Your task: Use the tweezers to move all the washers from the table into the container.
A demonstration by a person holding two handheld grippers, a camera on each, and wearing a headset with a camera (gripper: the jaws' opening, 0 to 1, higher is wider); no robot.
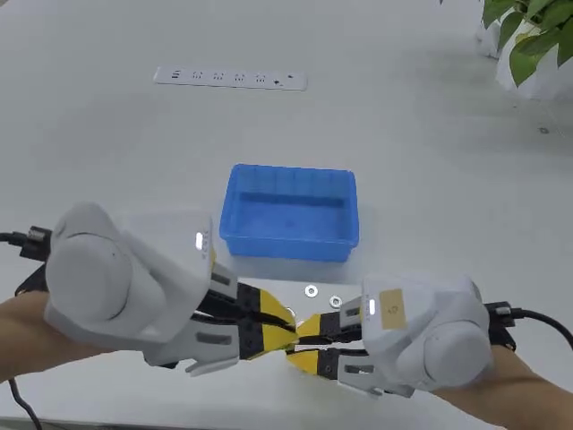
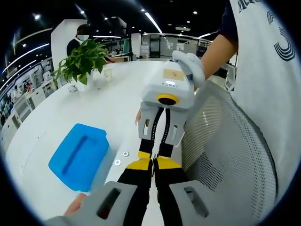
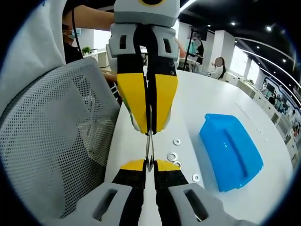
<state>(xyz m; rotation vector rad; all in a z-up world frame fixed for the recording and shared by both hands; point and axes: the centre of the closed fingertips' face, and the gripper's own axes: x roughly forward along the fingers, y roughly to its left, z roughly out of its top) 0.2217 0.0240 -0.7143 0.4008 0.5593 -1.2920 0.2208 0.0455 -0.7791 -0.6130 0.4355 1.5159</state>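
silver washers lie loose on the white table, just in front of the near wall of the blue container, outside it. they sit just beyond the point where the two grippers meet, apart from both. the slim metal tweezers span the short gap between the tools and, in the right gripper view, sit beside the washers without touching them. the left gripper is clamped on one end of the tweezers. the right gripper, nose to nose with it, is pinched closed around the other end. farther back, a white power strip lies flat on the table, and a green potted plant stands at the far corner. a grey mesh chair stands at the table's near edge.
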